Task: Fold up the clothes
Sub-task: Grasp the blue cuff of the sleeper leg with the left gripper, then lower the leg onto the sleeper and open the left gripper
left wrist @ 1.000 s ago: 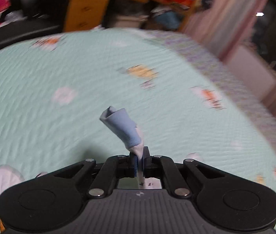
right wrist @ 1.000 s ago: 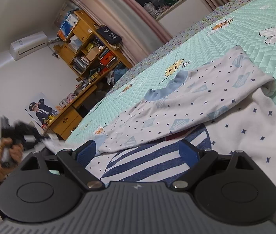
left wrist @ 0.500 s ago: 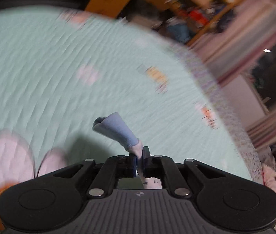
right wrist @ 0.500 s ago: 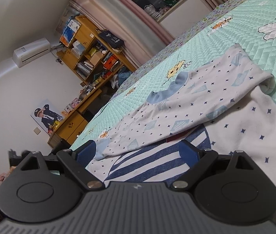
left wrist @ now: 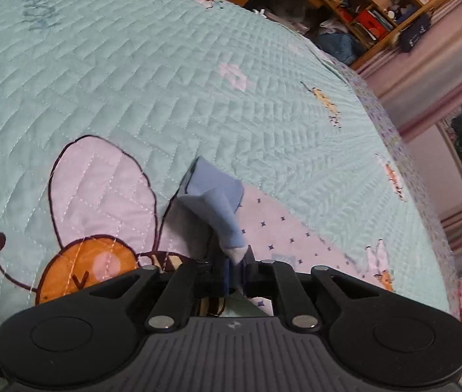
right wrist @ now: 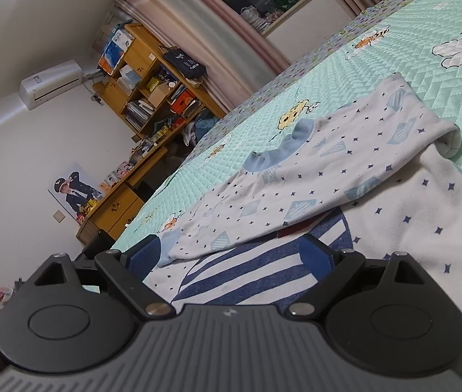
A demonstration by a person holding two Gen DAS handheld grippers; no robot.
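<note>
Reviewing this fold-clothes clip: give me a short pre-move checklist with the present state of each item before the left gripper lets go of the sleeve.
1. Blue cuff between the left gripper jaws: ok, the jaws are opening with the fabric in the gap.
2. Sleeve low over the quilt: ok, its patterned part lies on the bedcover.
3. Cuff lying flat: not ok, it stands up bunched from the jaws.
4. Right gripper clear of fabric: ok, jaws wide, nothing pinched; it sits over the striped print.
5. Other sleeve folded over the shirt body: ok.
6. Sleeve lined up with the body: cannot tell, no view shows both.
</note>
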